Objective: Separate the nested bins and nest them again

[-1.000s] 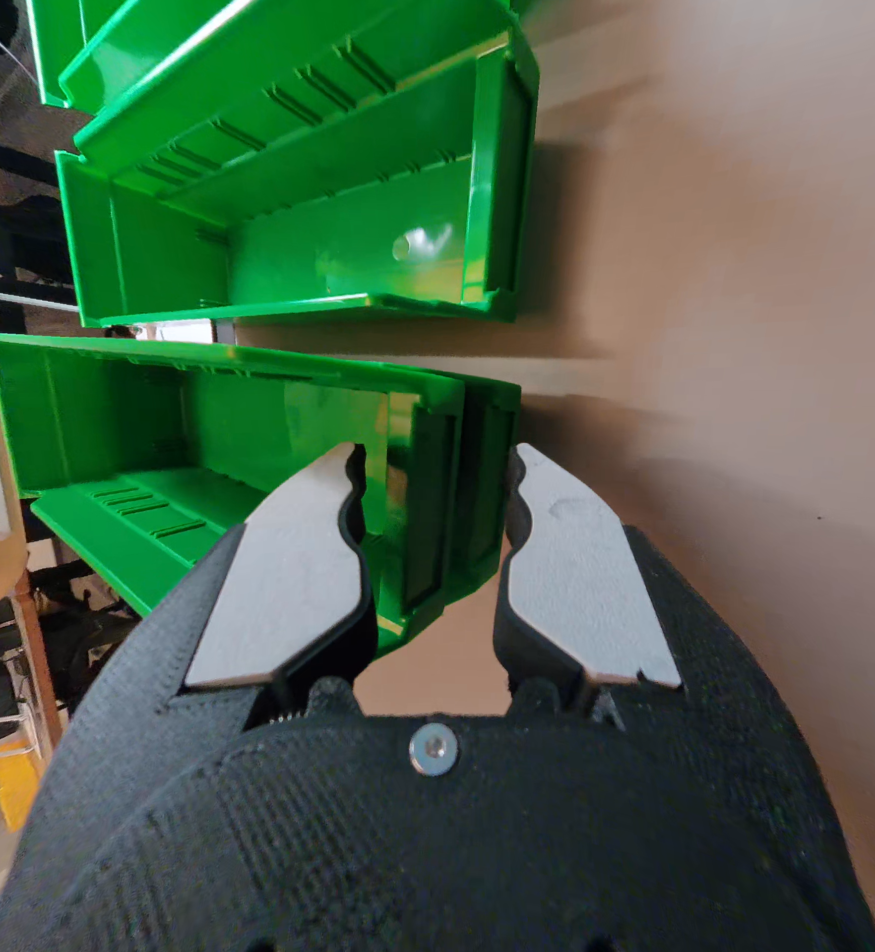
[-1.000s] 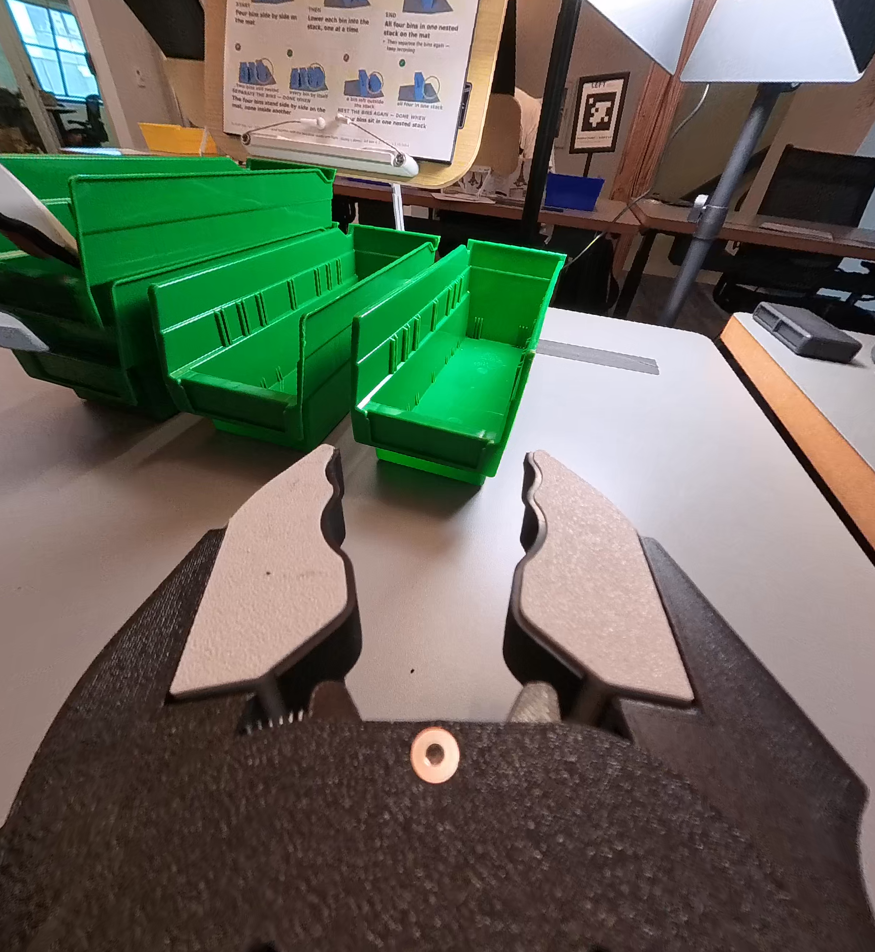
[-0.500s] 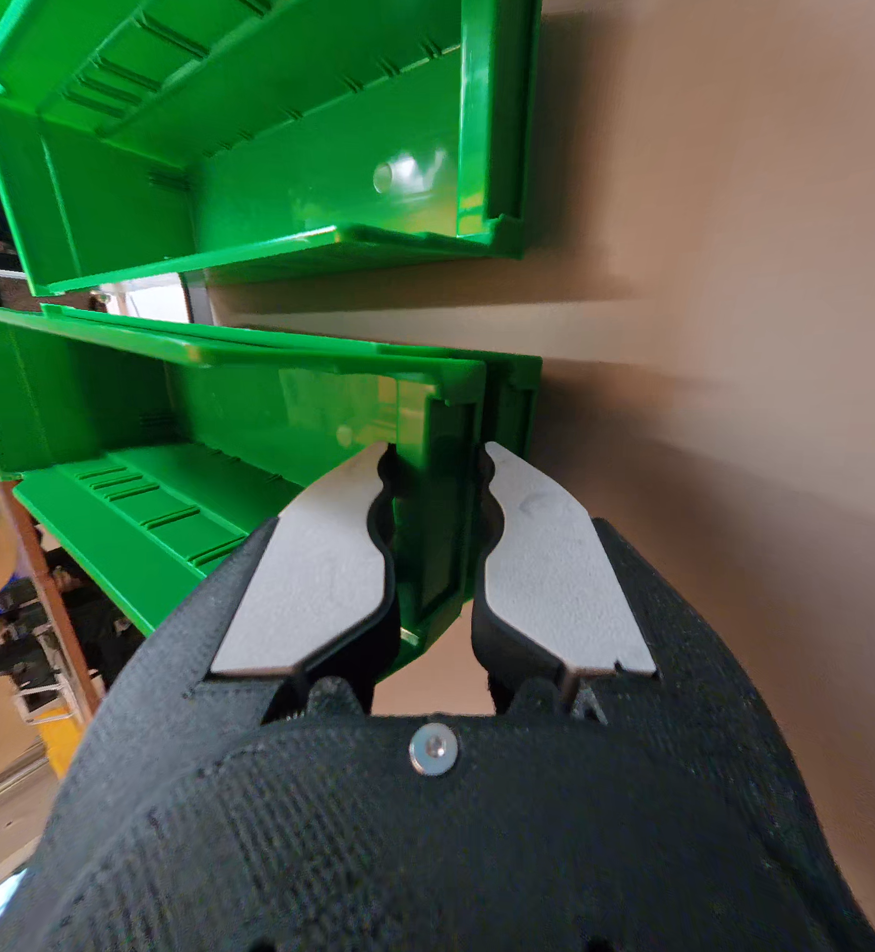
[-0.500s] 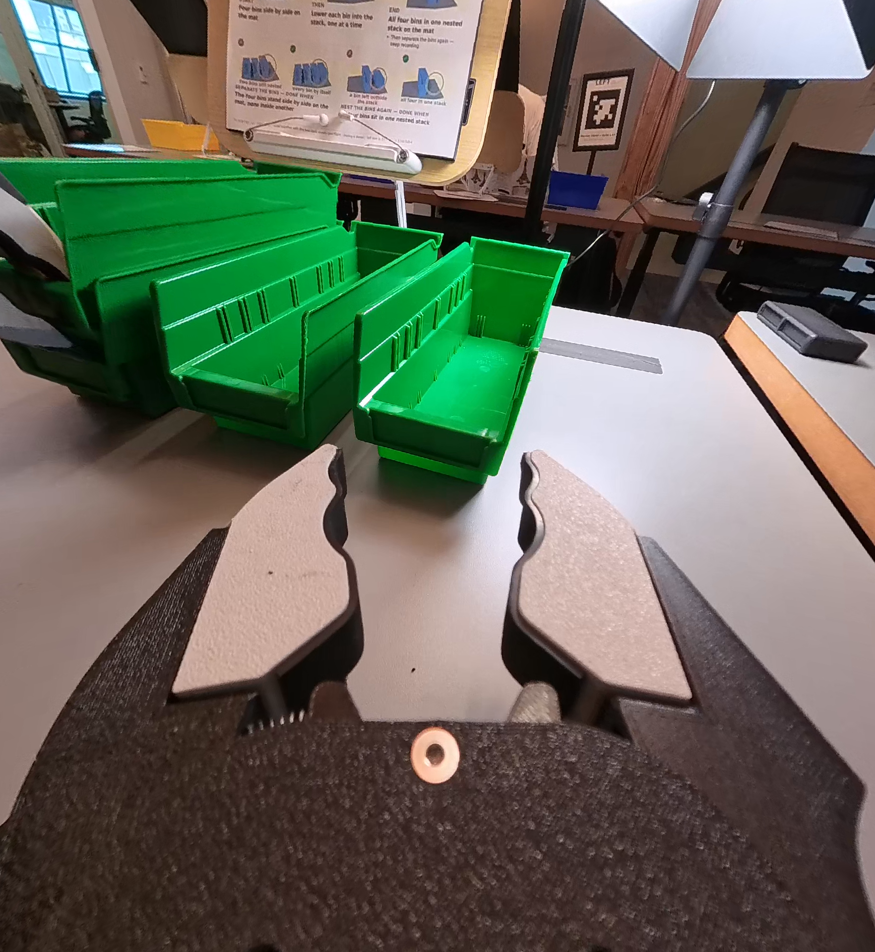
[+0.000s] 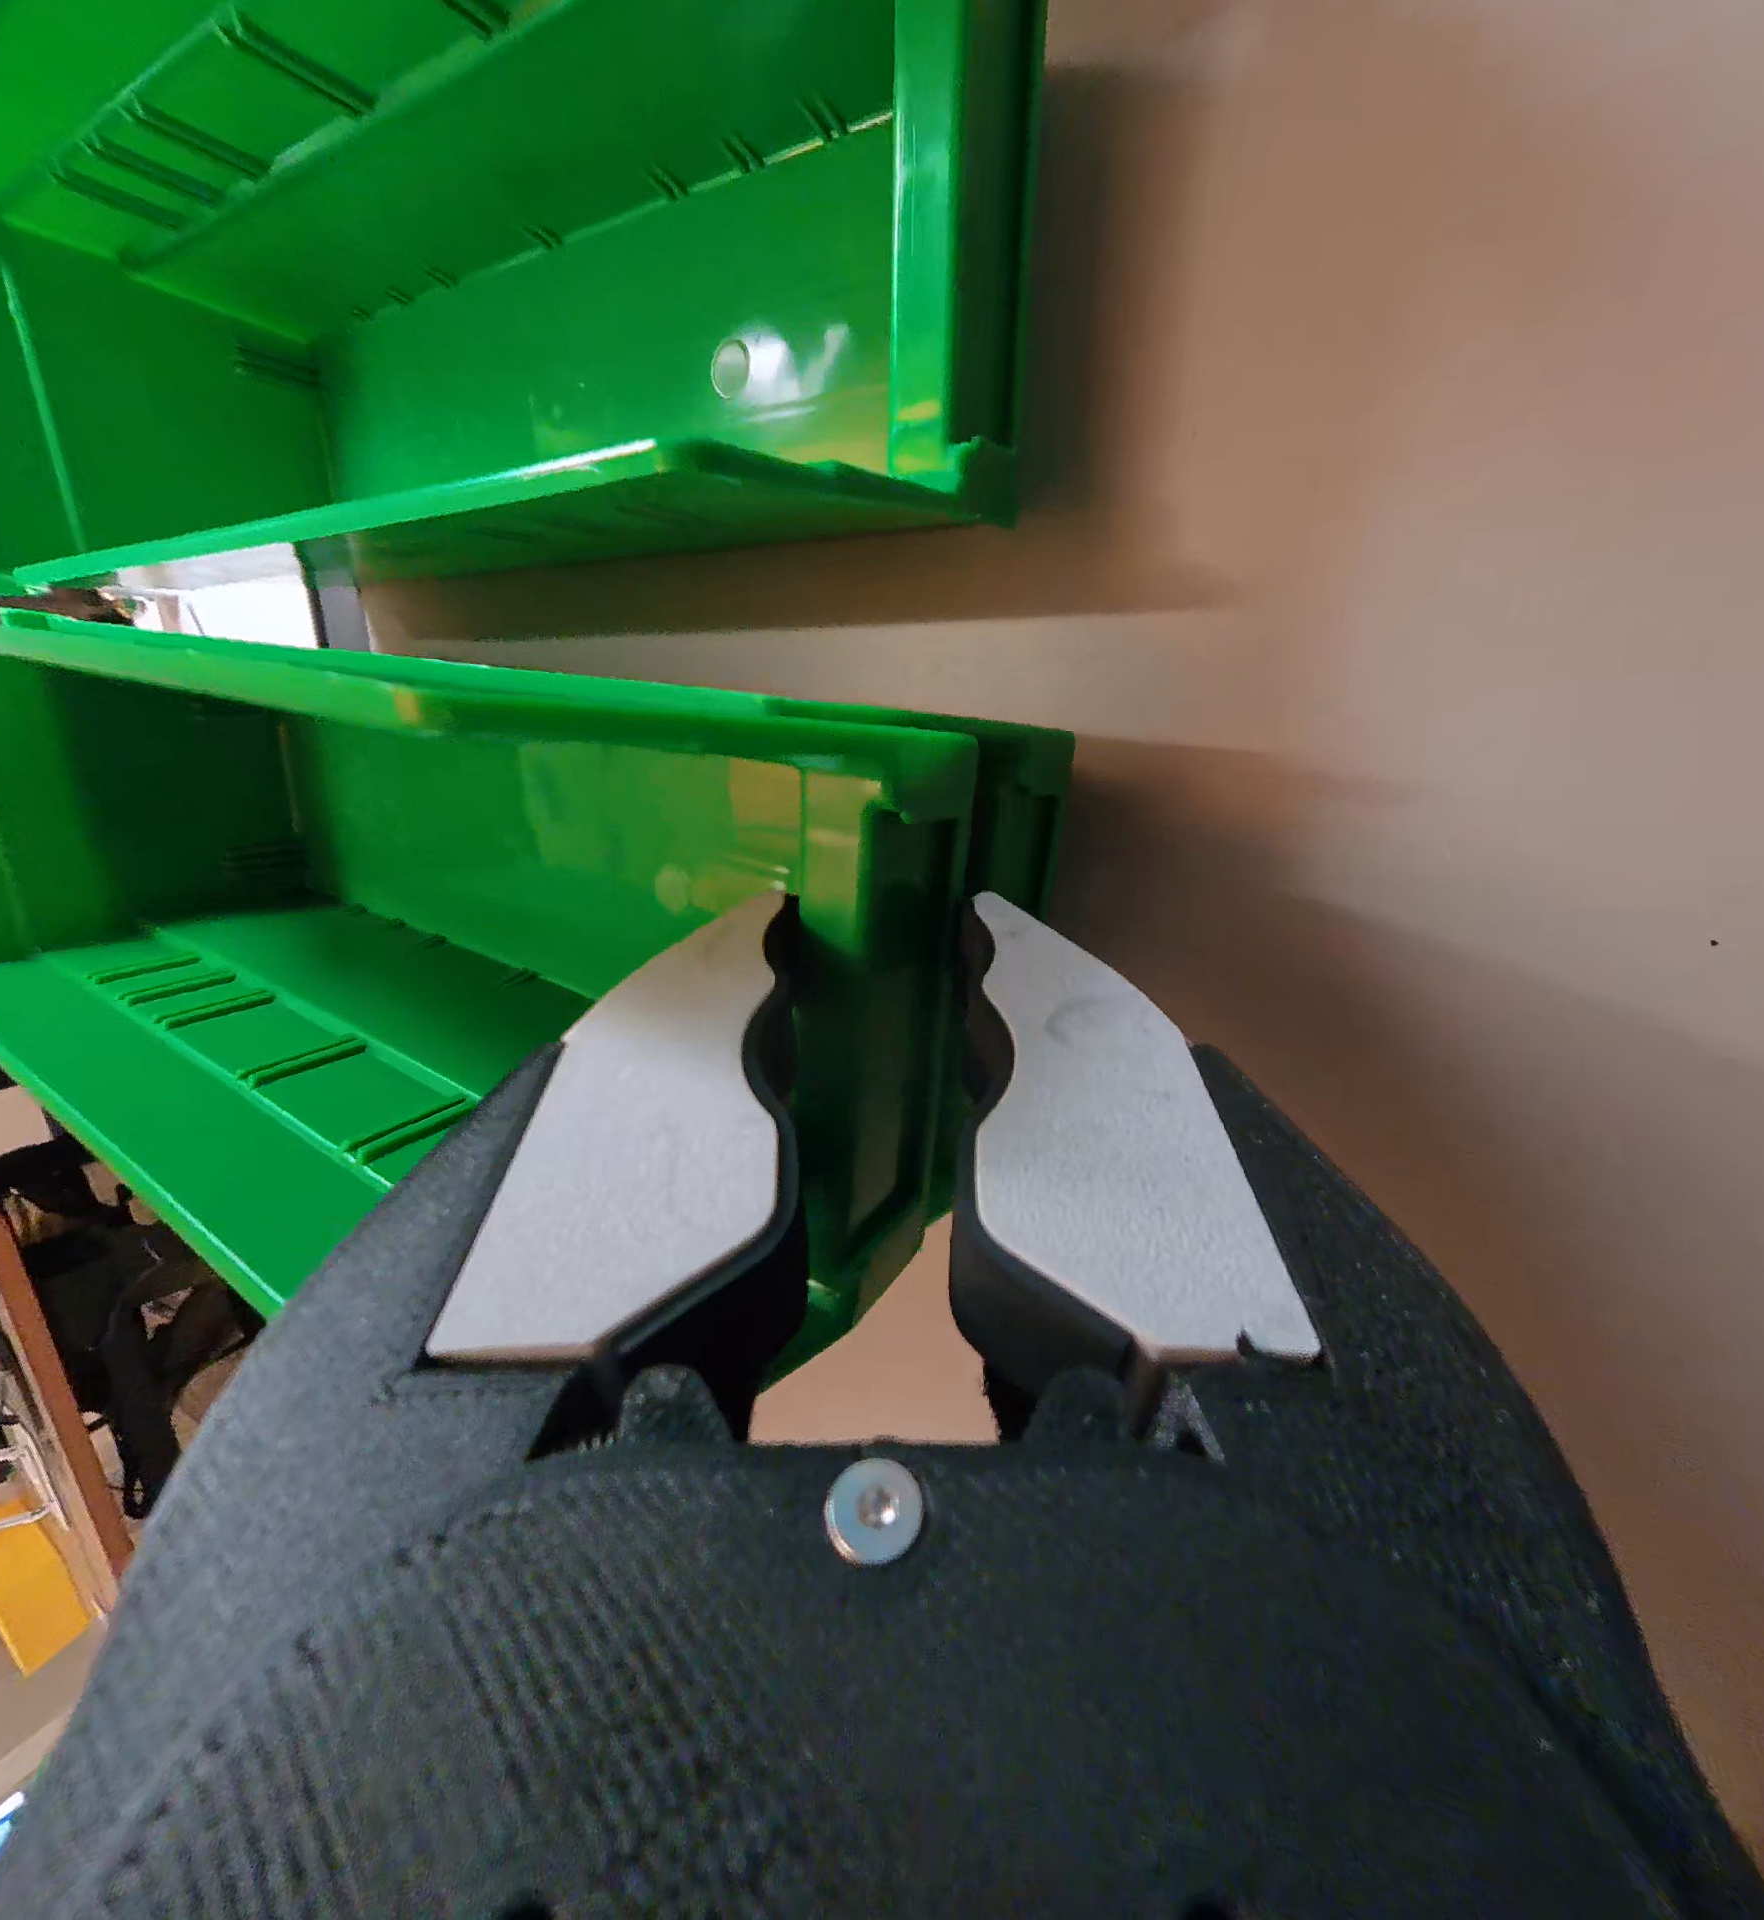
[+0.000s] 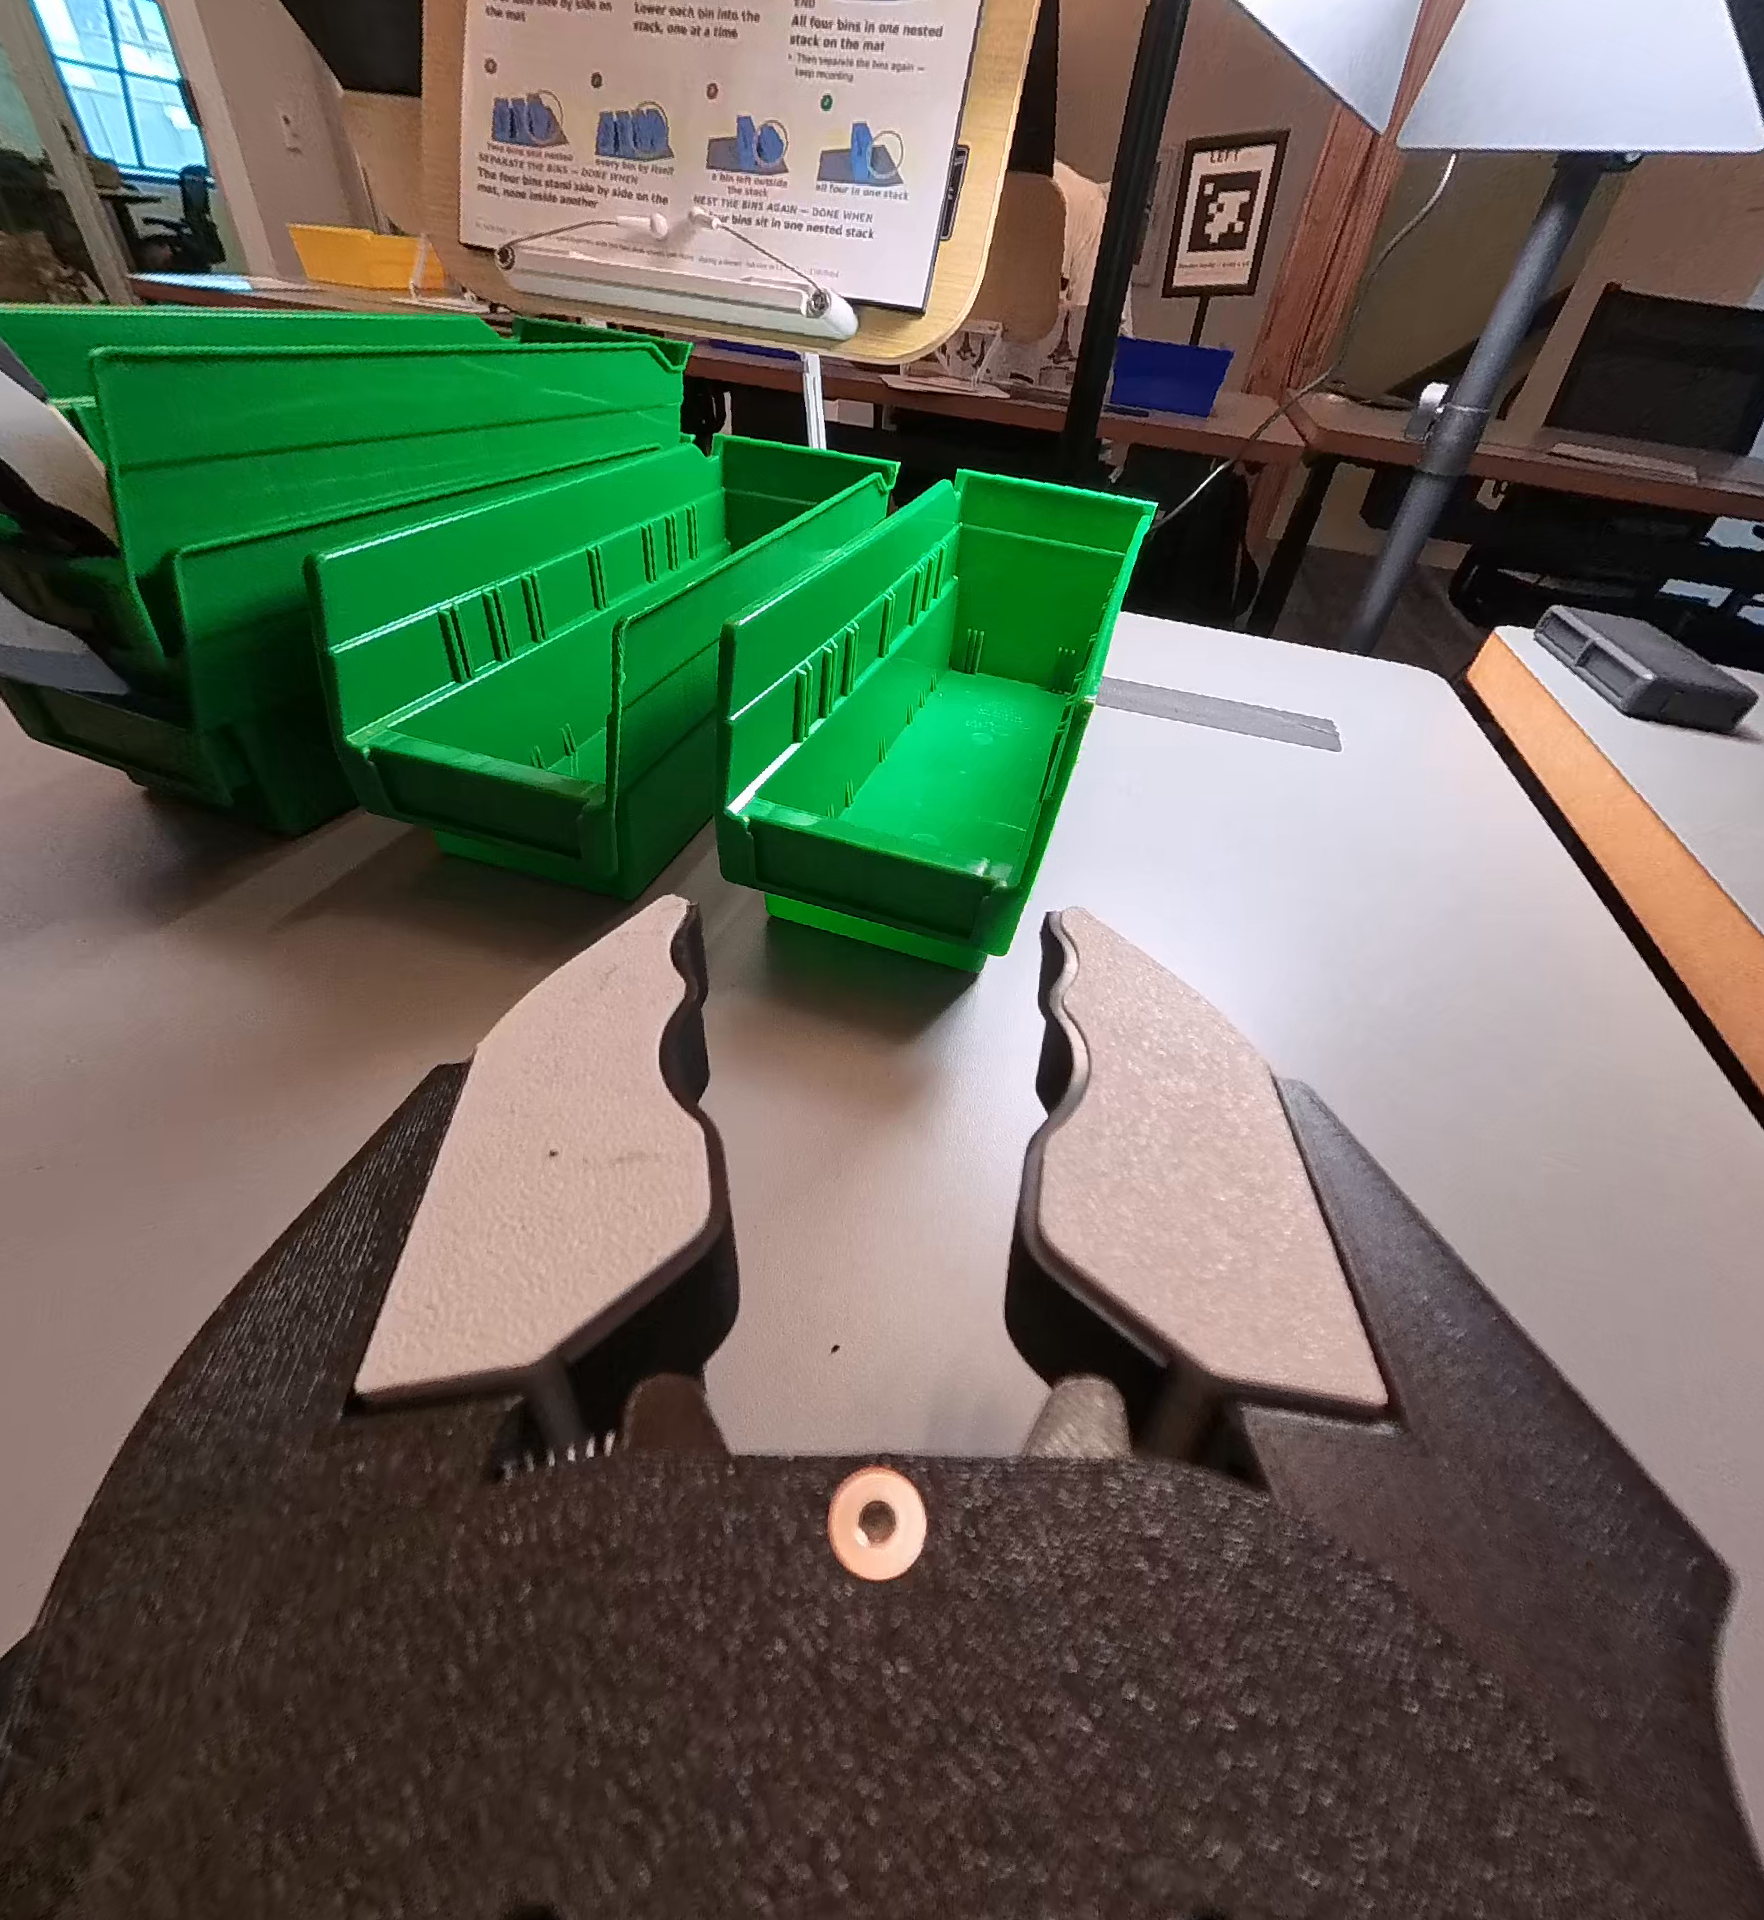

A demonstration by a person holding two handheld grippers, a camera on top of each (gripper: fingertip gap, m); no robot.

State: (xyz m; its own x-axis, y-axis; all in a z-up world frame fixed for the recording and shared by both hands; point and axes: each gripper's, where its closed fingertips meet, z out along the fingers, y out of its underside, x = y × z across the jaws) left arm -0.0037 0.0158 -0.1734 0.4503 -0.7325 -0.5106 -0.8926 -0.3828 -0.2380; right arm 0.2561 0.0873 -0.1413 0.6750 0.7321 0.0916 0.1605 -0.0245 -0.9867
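A: Matte grey laminate, the worktop [image 6: 1325, 935], with an orange-brown edge on the neighbouring one. Four green plastic bins on it.

B: Layout?

A: Far left, a nested pair [image 6: 265, 582]: the inner bin [image 5: 888, 1049] sits inside the outer bin [image 5: 1029, 821], front walls close together. Beside the pair a single bin [image 6: 545, 717]; just right of that, another single bin [image 6: 919, 748]. All long, narrow, glossy, ribbed inside the walls, with a lipped low front.

B: Grippers?

A: Left gripper [image 5: 878, 1039], black textured body with pale grey finger plates, is clamped narrow on the inner bin's front wall, one finger inside, one outside. Right gripper [image 6: 873, 997] is spread wide above bare worktop, holding nothing, just short of the rightmost bin.

B: Hard to read?

A: In the right wrist view the left gripper is cut off at the frame edge. The pair's far ends run out of the left wrist view.
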